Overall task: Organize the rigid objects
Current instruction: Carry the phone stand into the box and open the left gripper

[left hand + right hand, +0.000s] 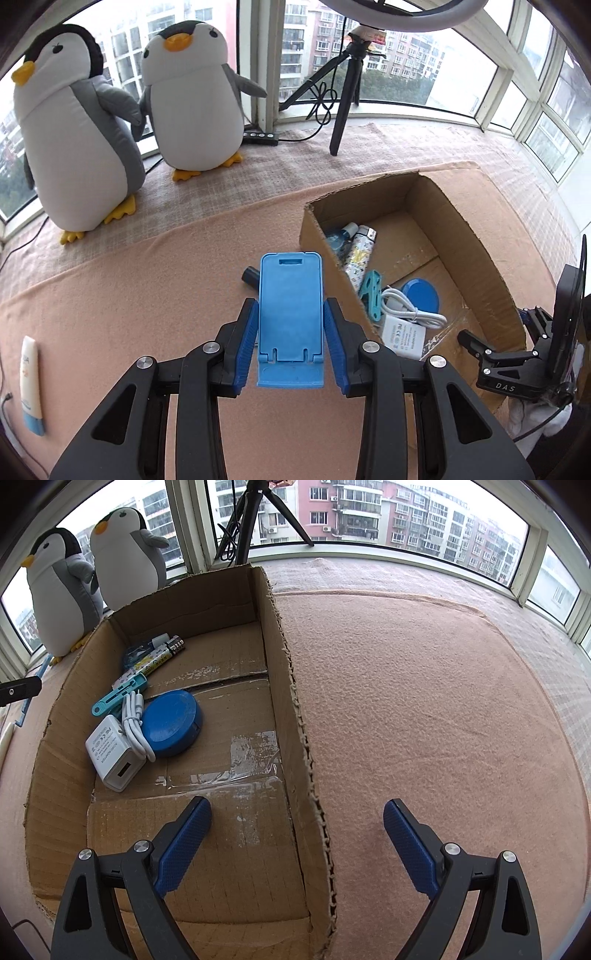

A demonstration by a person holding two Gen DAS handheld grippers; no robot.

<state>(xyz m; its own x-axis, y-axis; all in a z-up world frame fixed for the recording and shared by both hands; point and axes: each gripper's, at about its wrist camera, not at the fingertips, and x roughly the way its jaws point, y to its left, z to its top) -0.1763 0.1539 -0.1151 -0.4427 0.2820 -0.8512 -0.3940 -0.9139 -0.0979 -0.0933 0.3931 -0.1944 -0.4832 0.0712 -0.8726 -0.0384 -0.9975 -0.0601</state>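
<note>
My left gripper [290, 314] is shut on a blue phone stand [290, 306], held above the pink cloth just left of the cardboard box [476, 236]. Behind the stand a small black cylinder [251, 275] lies on the cloth. In the box [284, 635] lie a blue round case [171, 723], a white charger [112, 757] with its coiled cable [135, 720], a teal clip [118, 698] and two tubes [155, 657]. My right gripper [297, 812] stands open, straddling the box's right wall, with nothing between its fingers. It also shows at the right edge of the left wrist view, as a black gripper [498, 354].
Two plush penguins [122, 122] stand at the back left by the window. A black tripod [343, 85] and a power strip [260, 137] sit on the sill. A white lotion tube [31, 384] lies on the cloth at the far left. Pink cloth [424, 701] stretches right of the box.
</note>
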